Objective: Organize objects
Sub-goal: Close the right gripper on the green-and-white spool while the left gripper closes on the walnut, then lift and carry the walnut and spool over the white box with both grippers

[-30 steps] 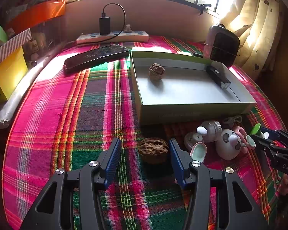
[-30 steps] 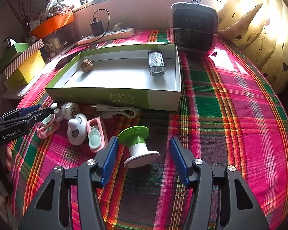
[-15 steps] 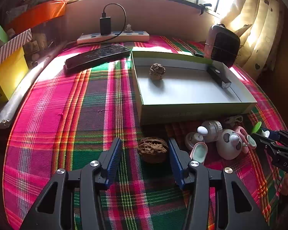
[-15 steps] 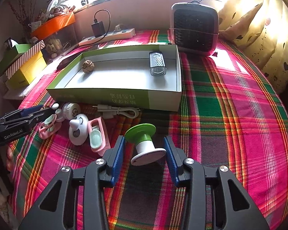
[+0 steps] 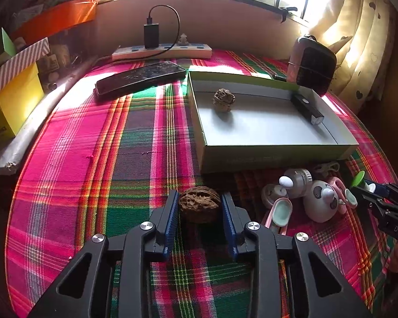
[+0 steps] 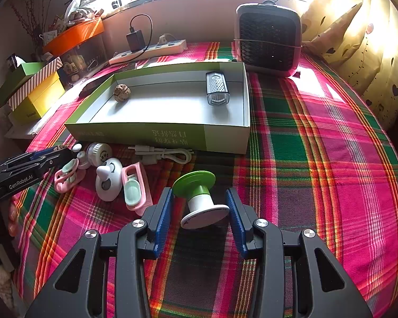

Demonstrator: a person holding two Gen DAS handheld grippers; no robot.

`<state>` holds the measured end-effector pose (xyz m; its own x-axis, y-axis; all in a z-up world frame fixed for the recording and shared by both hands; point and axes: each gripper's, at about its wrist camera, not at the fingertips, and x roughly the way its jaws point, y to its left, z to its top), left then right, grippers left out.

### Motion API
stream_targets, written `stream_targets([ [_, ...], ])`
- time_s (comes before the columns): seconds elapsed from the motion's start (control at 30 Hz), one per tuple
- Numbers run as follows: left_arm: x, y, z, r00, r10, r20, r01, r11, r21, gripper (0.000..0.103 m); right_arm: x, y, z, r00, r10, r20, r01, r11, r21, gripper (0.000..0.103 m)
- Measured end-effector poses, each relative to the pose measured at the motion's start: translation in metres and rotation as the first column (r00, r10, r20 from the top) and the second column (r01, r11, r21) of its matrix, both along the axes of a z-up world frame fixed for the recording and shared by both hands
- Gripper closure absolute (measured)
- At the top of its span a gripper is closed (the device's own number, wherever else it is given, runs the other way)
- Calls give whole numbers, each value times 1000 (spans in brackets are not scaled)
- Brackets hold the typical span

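A plaid tablecloth [image 5: 135, 143] is covering the table, and a shallow green-and-white box [image 6: 225, 137] is sitting on it, bearing a line of Chinese characters upside down on its near wall, too small to read surely. Inside the box a walnut [image 6: 122, 93] and a small silver grater [image 6: 217, 88] are lying well apart.

The left gripper [image 5: 200, 206], lettered "GenRobot.AI" on its side in the right wrist view, is closing its jaws narrowly around a second walnut [image 5: 199, 204] resting on the cloth just in front of the box; the blue pads [image 5: 172, 212] appear to be touching its sides, though the contact is hard to judge.

The right gripper [image 6: 201, 206], marked "DAS" in the left wrist view, is holding its jaws partly closed on a tilted green-and-white spool-shaped piece [image 6: 199, 196], its white base touching the right pad.

Between them, small pink-and-white toys [image 6: 119, 182] and a white cable [image 6: 164, 155] are lying beside the box.
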<state>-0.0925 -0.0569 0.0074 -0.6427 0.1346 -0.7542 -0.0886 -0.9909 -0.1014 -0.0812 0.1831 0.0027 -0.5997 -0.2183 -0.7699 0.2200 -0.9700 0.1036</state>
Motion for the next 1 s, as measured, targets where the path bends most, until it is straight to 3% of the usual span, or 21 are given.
stream_targets([
  [1.0,1,0,0,1000,2,-2,-2,1000,-7,74,1,1,2,1000,-7,-8,7,1000,-6,62],
])
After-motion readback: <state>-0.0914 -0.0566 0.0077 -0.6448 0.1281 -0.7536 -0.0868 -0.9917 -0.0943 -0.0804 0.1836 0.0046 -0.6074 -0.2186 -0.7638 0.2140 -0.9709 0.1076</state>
